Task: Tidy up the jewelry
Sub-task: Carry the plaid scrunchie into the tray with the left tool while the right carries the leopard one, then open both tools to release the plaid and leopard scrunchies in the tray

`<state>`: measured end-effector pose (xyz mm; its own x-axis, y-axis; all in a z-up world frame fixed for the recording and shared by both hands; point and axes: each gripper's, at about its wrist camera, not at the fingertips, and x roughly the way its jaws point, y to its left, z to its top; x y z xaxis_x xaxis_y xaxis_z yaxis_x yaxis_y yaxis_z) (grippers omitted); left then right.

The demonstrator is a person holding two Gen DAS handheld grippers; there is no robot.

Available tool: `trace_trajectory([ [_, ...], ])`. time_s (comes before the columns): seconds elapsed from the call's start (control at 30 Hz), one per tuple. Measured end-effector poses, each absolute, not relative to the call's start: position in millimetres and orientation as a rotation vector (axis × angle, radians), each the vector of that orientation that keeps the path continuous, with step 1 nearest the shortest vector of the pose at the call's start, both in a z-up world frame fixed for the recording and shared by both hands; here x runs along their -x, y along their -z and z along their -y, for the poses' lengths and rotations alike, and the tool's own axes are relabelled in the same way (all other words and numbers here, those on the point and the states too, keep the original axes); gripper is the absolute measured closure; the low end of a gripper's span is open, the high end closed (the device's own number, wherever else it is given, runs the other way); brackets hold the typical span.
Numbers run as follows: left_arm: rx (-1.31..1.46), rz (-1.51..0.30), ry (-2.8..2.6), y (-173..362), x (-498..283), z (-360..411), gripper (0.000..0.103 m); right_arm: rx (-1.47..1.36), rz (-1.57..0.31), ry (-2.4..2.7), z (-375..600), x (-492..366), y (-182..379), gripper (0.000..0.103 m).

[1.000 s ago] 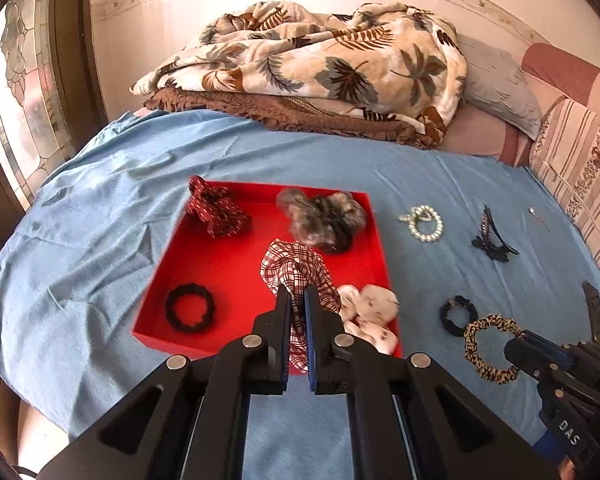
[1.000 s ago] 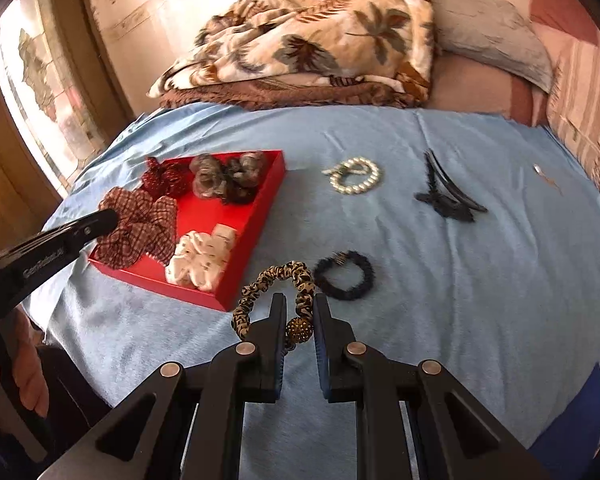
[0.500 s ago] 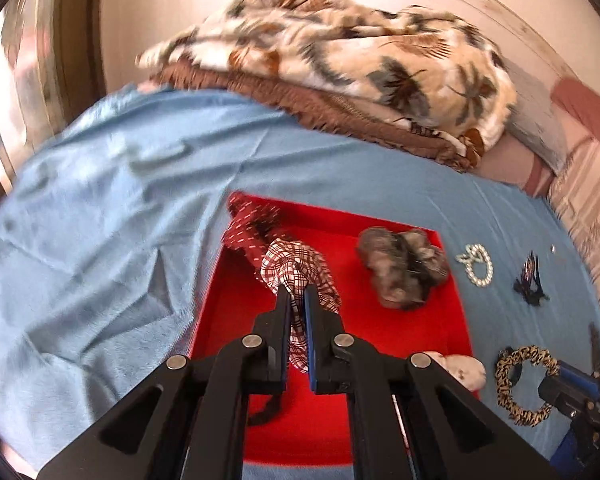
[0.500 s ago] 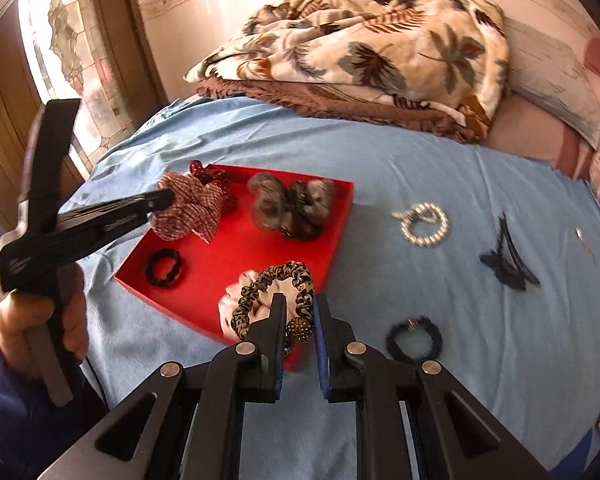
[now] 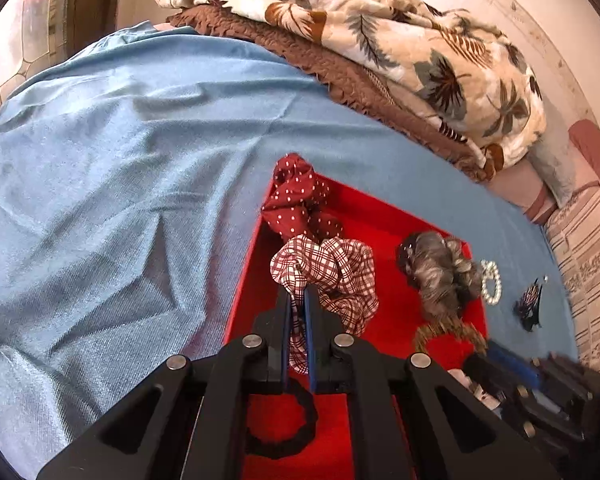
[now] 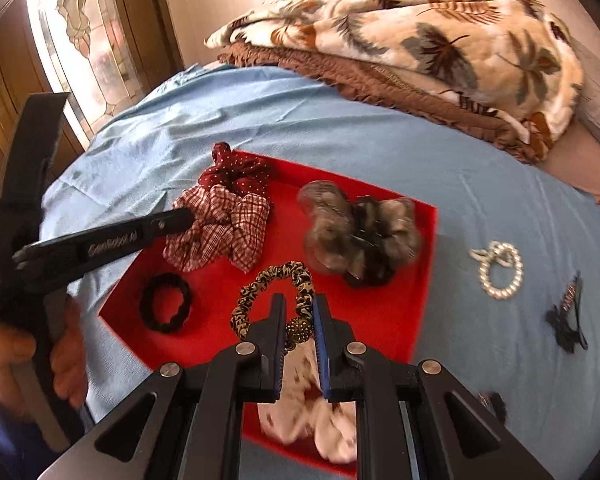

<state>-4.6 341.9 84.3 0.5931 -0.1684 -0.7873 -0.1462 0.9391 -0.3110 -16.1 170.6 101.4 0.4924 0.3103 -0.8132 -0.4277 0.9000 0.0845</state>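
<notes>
A red tray (image 6: 380, 312) (image 5: 384, 312) lies on the blue bedsheet. My left gripper (image 5: 298, 294) (image 6: 182, 218) is shut on a red plaid scrunchie (image 5: 332, 272) (image 6: 224, 232), holding it over the tray's far left part, beside a dark red dotted scrunchie (image 5: 300, 200) (image 6: 240, 174). My right gripper (image 6: 298, 308) is shut on a leopard-print hair tie (image 6: 276, 292) (image 5: 444, 330) over the tray's middle. In the tray are a grey furry scrunchie (image 6: 356, 236) (image 5: 440, 272), a black hair tie (image 6: 165, 308) (image 5: 284, 436) and a white patterned scrunchie (image 6: 320, 412).
On the sheet right of the tray lie a pearl bracelet (image 6: 498, 270) (image 5: 491, 282), a black hair clip (image 6: 568, 320) (image 5: 530, 306) and a small black hair tie (image 6: 494, 404). A leaf-print blanket (image 6: 420, 36) and pillows are piled at the bed's far side.
Both grippers moved left. The left carried the plaid scrunchie to the tray's far left corner. The right carried the leopard hair tie from the sheet to above the tray.
</notes>
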Motion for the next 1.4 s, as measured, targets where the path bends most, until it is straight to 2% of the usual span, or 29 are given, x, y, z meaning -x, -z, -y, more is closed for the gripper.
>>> trace_trajectory([
  [0.33, 0.3, -1.013, -0.038, -70, -2, -341, 0.097, 0.041, -1.052, -0.443, -181, -43, -71, 0.089],
  [0.63, 0.361, -0.983, -0.027, -74, 1, -349, 0.096, 0.04, -1.067, -0.448, -185, -42, -65, 0.088],
  [0.7, 0.377, -0.968, -0.019, -77, 4, -350, 0.092, 0.048, -1.068, -0.45, -186, -38, -65, 0.088],
  [0.83, 0.403, -0.922, -0.006, -85, 10, -352, 0.068, 0.083, -1.064, -0.446, -189, -27, -64, 0.088],
  [0.93, 0.415, -0.877, -0.003, -92, 15, -353, 0.059, 0.105, -1.067, -0.433, -189, -20, -63, 0.086],
  [1.0, 0.413, -0.852, -0.004, -97, 19, -352, 0.057, 0.105, -1.071, -0.429, -187, -18, -63, 0.084],
  [1.07, 0.425, -0.829, 0.004, -101, 23, -353, 0.052, 0.094, -1.067, -0.431, -184, -15, -67, 0.078],
  [1.13, 0.429, -0.816, 0.0, -102, 25, -354, 0.049, 0.083, -1.054, -0.439, -181, -10, -74, 0.066],
  [1.3, 0.413, -0.816, -0.033, -101, 30, -354, 0.048, 0.114, -0.998, -0.444, -172, 12, -94, 0.063],
  [1.4, 0.394, -0.82, -0.05, -99, 33, -351, 0.048, 0.108, -0.967, -0.443, -155, 33, -106, 0.055],
])
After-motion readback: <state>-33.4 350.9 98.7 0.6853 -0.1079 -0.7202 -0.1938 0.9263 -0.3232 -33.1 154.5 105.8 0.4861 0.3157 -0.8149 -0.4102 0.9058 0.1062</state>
